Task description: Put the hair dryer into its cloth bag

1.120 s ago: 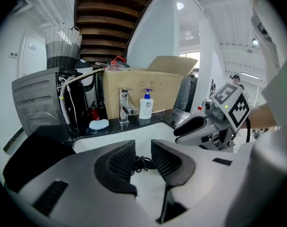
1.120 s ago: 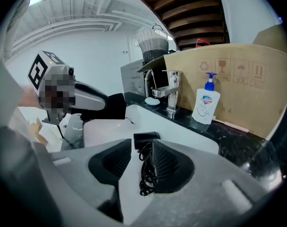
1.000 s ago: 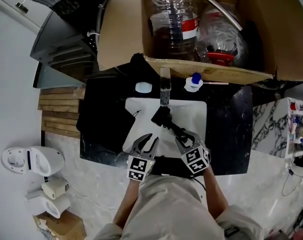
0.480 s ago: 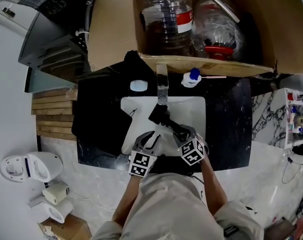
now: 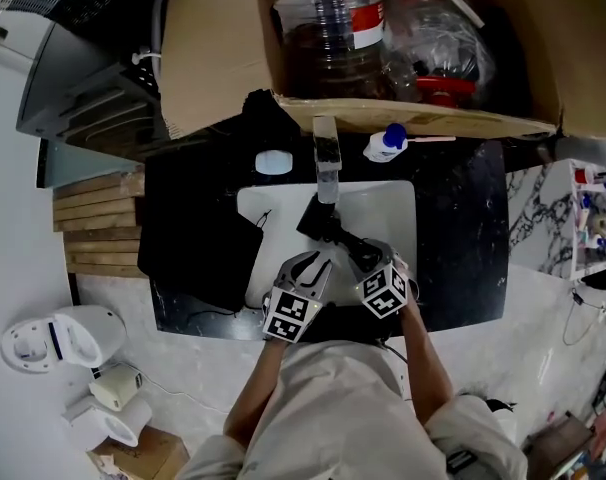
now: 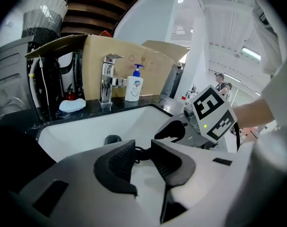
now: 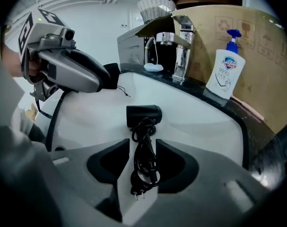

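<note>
The black hair dryer [image 7: 143, 115] lies in the white basin [image 5: 383, 208], nozzle end toward the tap, its coiled cord [image 7: 144, 162] and plug trailing back toward me. My right gripper [image 7: 143, 160] straddles that cord. Its jaws have just been opening, and the cord lies loose between them with a gap on each side. In the head view the hair dryer [image 5: 325, 226] reaches out ahead of the right gripper [image 5: 368, 258]. My left gripper [image 5: 313, 264] hovers open and empty over the basin's near left part. The black cloth bag [image 5: 198, 253] lies flat on the dark counter left of the basin.
A chrome tap [image 5: 326, 158] stands behind the basin, with a soap pump bottle [image 5: 386, 146] to its right and a pale soap bar [image 5: 273, 162] to its left. A big cardboard box [image 5: 223, 48] with plastic bottles looms behind the counter.
Both grippers have sunk toward the basin. The hair dryer came down with the right gripper and now rests on the basin floor, and that gripper's jaws have parted from the cord.
</note>
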